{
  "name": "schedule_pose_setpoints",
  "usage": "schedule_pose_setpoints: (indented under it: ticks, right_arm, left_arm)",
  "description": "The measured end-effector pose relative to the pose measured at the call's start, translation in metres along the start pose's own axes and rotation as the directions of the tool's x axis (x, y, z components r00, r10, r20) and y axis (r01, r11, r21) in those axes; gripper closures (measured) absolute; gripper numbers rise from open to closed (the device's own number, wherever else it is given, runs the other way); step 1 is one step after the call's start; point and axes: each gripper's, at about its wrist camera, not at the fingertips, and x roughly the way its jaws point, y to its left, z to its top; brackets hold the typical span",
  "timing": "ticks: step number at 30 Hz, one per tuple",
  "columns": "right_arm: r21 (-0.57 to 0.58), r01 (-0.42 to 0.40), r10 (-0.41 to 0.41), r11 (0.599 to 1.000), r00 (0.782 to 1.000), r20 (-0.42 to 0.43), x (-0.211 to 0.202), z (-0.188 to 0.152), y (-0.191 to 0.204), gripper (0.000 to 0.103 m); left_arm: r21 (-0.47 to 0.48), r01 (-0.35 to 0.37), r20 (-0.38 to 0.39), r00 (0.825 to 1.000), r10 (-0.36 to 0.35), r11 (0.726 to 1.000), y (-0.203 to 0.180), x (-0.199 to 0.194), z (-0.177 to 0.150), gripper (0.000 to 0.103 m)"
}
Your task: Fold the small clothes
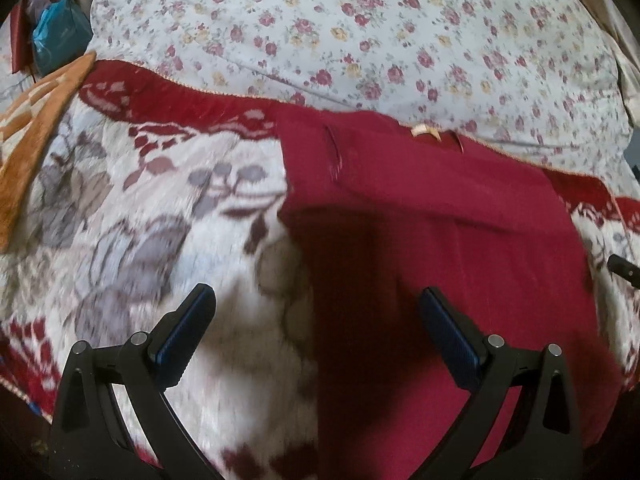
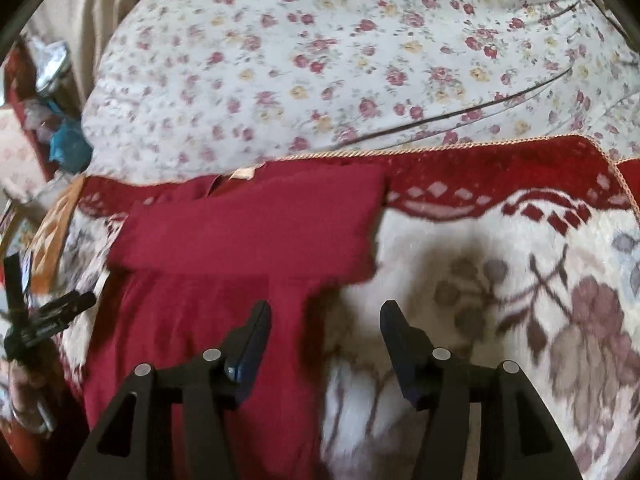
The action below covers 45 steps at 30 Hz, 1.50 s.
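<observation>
Both my claws hang wide over the red garment on the blanket, gripping nothing.

My left claw (image 1: 316, 296) straddles the garment's (image 1: 432, 220) left edge; my right claw (image 2: 325, 308) straddles its right edge, fingers apart. The red garment lies flat on the red-and-white patterned blanket (image 2: 520, 280), its pale collar label (image 1: 424, 130) at the far end, near the flowered sheet (image 1: 360, 32).

Right gripper (image 2: 324, 312) hangs with jaws apart over a folded maroon garment (image 2: 240, 232) on a floral blanket (image 2: 520, 280); left gripper (image 2: 52, 316) at far left.
</observation>
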Motion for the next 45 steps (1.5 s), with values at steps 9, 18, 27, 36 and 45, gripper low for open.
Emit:
schedule_pose_setpoints:
  ticks: [9,18,27,36,45]
  right_arm:
    - [-0.029,-0.014,0.013,0.999,0.999,-0.038,-0.004,-0.042,0.011,0.039]
    - [-0.071,-0.021,0.021,0.997,1.0,-0.005,-0.006,-0.051,0.039,0.039]
    - [0.058,0.009,-0.007,0.998,0.999,-0.032,0.021,-0.037,0.012,0.039]
    - [-0.004,0.023,-0.023,1.0,1.0,-0.002,0.023,-0.039,0.017,0.095]
    - [-0.089,0.018,-0.014,0.996,0.999,0.051,-0.01,-0.04,0.043,0.092]
  left_arm:
    - [0.005,-0.021,-0.002,1.0,0.021,1.0,0.001,-0.02,-0.033,0.001]
    - [-0.03,0.02,-0.01,1.0,-0.021,0.999,0.01,-0.038,-0.057,0.001]
    - [-0.072,0.08,-0.07,0.994,-0.085,0.994,0.015,-0.032,-0.084,0.001]
    - [-0.072,0.1,-0.073,0.992,-0.105,0.992,0.01,-0.037,-0.089,0.001]
    - [-0.094,0.076,-0.067,0.994,-0.083,0.993,0.02,-0.044,-0.092,0.001]
